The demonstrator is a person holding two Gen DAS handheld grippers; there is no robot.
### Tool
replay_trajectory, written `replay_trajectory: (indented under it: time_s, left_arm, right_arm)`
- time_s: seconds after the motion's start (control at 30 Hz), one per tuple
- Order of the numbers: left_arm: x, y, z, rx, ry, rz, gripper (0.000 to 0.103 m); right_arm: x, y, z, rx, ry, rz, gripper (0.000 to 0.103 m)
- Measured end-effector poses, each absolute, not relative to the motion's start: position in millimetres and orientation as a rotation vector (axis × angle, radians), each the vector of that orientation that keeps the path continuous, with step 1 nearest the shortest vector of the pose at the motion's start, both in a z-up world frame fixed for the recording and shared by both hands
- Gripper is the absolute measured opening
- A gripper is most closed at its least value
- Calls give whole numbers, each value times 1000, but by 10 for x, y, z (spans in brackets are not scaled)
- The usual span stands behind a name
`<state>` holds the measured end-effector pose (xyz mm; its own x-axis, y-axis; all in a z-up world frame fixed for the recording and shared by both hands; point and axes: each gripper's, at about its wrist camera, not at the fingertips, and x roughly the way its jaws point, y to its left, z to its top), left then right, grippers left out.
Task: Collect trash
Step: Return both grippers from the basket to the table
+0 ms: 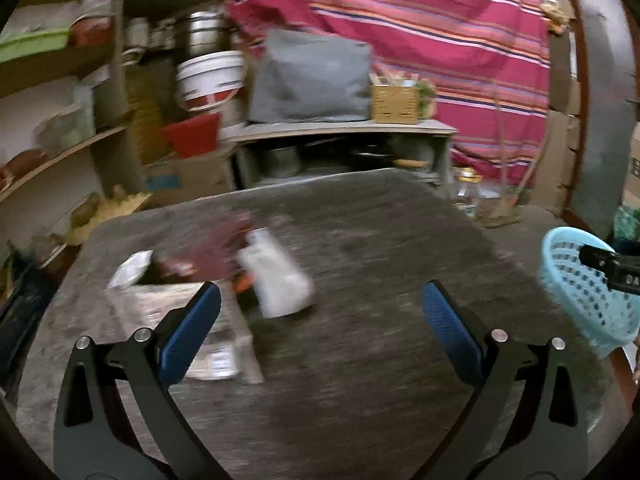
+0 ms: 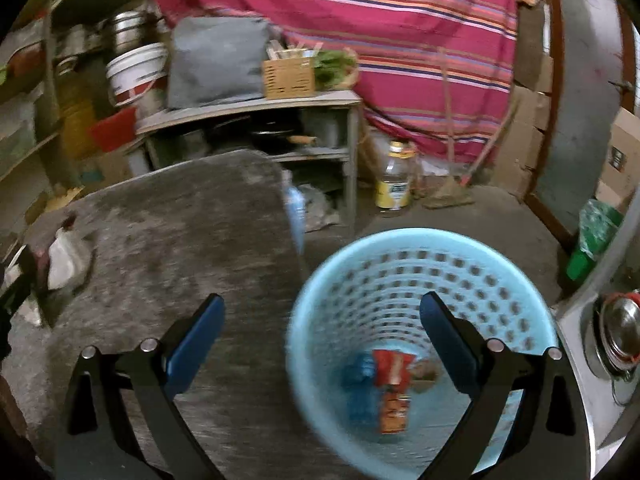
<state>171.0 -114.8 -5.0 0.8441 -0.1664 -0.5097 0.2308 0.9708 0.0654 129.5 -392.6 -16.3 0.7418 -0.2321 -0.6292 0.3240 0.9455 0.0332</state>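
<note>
Several pieces of trash lie on the dark table (image 1: 360,320): a white packet (image 1: 276,276), a dark red wrapper (image 1: 208,248), a small white wrapper (image 1: 130,268) and a flat printed packet (image 1: 216,344). My left gripper (image 1: 320,304) is open and empty, above the table, just near of the white packet. A light blue perforated basket (image 2: 420,280) stands at the table's right edge; it also shows in the left wrist view (image 1: 584,288). It holds a red wrapper (image 2: 392,372) and a blue wrapper (image 2: 360,376). My right gripper (image 2: 322,316) is open and empty above the basket's rim.
A low shelf unit (image 2: 256,108) with a grey bag and a woven box stands behind the table. A striped red cloth (image 2: 380,40) hangs behind. A yellow-labelled jar (image 2: 394,180) stands on the floor. Wall shelves (image 1: 52,120) are at left. A steel pot (image 2: 618,332) sits at right.
</note>
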Motion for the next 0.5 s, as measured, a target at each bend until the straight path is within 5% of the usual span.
replay_trajectory:
  time_s: [0.5]
  left_arm:
    - [1859,63,-304,87,574,-76,98]
  right_arm:
    - [1748,-2997,-354,48,724,-227,96]
